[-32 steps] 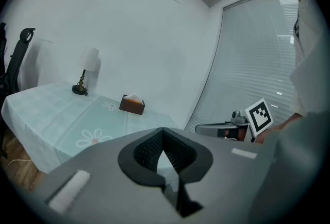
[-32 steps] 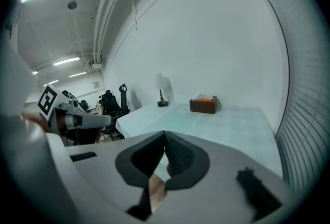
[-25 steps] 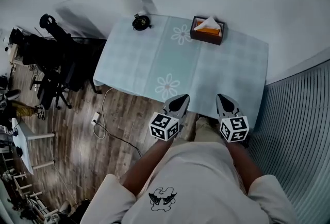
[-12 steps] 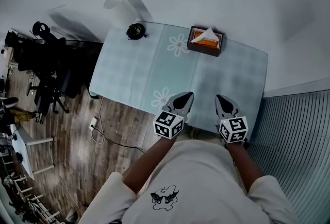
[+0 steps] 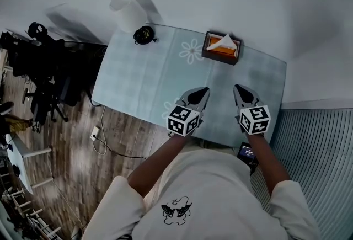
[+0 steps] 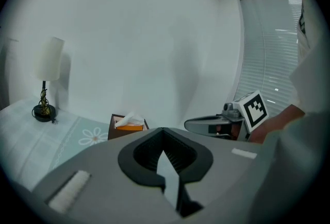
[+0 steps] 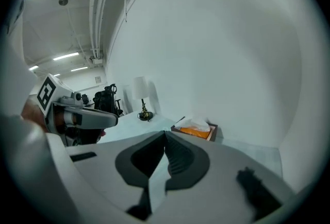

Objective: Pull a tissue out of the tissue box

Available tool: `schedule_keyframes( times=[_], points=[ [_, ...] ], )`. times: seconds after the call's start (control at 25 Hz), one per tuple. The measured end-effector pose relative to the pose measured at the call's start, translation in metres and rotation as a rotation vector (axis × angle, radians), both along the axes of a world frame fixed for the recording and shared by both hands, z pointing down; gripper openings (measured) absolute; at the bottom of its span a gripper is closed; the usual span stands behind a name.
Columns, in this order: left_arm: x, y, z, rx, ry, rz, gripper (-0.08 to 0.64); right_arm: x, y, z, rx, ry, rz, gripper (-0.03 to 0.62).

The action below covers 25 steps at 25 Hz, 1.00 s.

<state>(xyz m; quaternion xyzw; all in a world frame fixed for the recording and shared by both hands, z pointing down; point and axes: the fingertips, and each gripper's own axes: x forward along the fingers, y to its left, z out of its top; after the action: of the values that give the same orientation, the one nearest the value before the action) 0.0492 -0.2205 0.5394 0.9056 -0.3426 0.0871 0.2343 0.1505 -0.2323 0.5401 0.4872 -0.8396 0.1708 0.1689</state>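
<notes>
The box [image 5: 221, 54], tissue [image 5: 223, 41] upright, is located well ahead, midway between left gripper [image 5: 203, 91] and right gripper [image 5: 238, 89]. Both jaw pairs are pressed together, empty.

Table [image 5: 144, 80], top pale checked with daisy prints.
I see tissue box [image 5: 222, 49] at far edge, small lamp [image 5: 143, 35] at far left corner, well apart.

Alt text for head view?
A person holds a shut left gripper and shut right gripper over the near edge of a pale blue flowered tablecloth. A brown tissue box, white tissue poking up, stands near the far edge.
</notes>
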Motion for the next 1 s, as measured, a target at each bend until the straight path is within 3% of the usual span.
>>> schedule_keyframes(
  times=[0.36, 0.52, 0.68, 0.96, 1.0],
  points=[
    [0.016, -0.080, 0.014, 0.001, -0.046, 0.038, 0.005, 0.000, -0.097, 0.001, 0.012, 0.097, -0.087, 0.014],
    [0.016, -0.124, 0.020, -0.006, -0.050, -0.008, 0.006, 0.000, -0.141, 0.027, -0.041, 0.140, -0.137, 0.014],
    [0.010, -0.159, 0.033, -0.046, -0.065, -0.064, 0.006, 0.013, -0.176, 0.052, -0.087, 0.206, -0.127, 0.014],
    [0.021, -0.191, 0.059, -0.084, -0.118, -0.055, 0.006, 0.014, -0.207, 0.085, -0.148, 0.239, -0.150, 0.018],
    [0.023, -0.194, 0.064, -0.092, -0.121, -0.053, 0.006, 0.013, -0.210, 0.090, -0.158, 0.244, -0.155, 0.049]
  ],
)
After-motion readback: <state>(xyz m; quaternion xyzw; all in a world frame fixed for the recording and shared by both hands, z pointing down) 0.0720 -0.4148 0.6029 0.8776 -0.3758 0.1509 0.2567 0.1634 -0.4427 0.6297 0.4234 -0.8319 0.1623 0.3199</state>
